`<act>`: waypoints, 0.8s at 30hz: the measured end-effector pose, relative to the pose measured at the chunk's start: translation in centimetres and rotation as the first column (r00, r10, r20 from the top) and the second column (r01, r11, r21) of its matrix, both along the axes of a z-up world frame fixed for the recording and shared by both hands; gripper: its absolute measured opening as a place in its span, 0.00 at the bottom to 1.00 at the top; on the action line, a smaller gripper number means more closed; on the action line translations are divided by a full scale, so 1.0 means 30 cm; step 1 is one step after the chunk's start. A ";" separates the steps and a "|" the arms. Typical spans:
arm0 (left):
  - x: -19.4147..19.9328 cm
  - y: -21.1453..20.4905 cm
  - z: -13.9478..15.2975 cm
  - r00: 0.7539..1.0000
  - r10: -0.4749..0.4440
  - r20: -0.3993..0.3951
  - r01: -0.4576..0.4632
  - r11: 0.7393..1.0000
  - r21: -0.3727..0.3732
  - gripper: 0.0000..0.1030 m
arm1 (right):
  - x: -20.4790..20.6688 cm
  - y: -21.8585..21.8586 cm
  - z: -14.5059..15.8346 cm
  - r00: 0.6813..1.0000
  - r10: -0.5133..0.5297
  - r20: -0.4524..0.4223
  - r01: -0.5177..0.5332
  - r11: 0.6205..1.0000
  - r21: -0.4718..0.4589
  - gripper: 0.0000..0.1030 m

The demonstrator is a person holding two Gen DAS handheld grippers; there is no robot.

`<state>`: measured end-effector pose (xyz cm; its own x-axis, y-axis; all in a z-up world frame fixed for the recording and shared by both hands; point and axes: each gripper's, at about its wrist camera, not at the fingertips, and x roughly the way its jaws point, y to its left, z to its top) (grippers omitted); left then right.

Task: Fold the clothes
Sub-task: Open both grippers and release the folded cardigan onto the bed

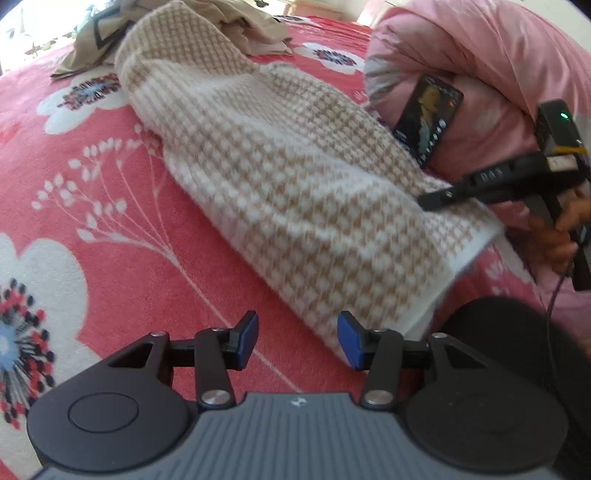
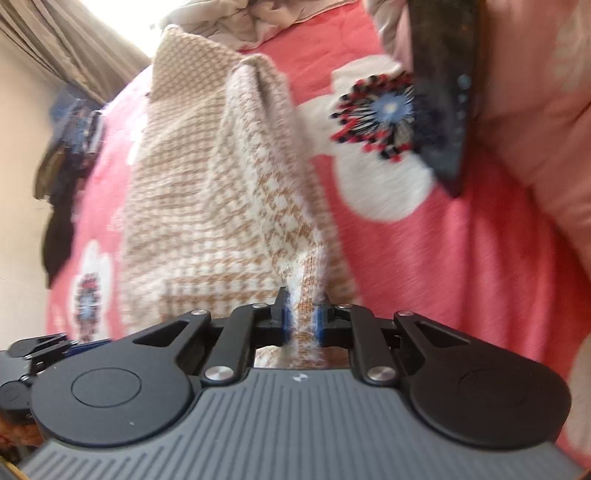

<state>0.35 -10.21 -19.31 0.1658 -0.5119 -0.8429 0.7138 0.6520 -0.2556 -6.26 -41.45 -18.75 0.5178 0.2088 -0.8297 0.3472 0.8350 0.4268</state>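
Note:
A beige-and-white checked knit sweater lies stretched across the red flowered bedspread. My left gripper is open and empty, just above the bedspread beside the sweater's near white hem. My right gripper is shut on a bunched edge of the sweater and lifts it into a ridge. The right gripper also shows in the left wrist view, at the sweater's right edge.
A rolled pink quilt lies at the right with a phone leaning on it. A heap of beige clothes sits at the far end of the bed. Dark clothes hang off the bed's left side.

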 end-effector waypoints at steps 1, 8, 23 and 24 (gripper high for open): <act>-0.005 -0.003 -0.013 1.000 -0.004 -0.006 0.004 1.000 0.004 0.46 | -0.001 -0.003 -0.022 1.000 -0.004 -0.002 0.004 1.000 0.002 0.11; -0.019 -0.046 0.024 0.993 -0.012 0.114 0.012 1.000 0.001 0.45 | 0.005 0.008 -0.054 1.000 0.025 -0.003 -0.025 0.989 -0.143 0.37; -0.020 -0.259 -0.063 0.975 -0.126 0.181 0.110 0.989 0.096 0.49 | 0.061 0.187 -0.085 0.875 0.465 -0.131 -0.469 0.751 -0.466 0.13; -0.018 -0.256 -0.069 0.977 -0.123 0.175 0.108 0.990 0.092 0.49 | 0.055 0.169 -0.094 0.879 0.463 -0.114 -0.459 0.758 -0.463 0.13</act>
<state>-0.19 -17.89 -21.38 0.2623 -0.4669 -0.8445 0.8148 0.5760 -0.0654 -4.61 -36.39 -21.57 0.4656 0.0165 -0.8848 -0.1325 0.9899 -0.0512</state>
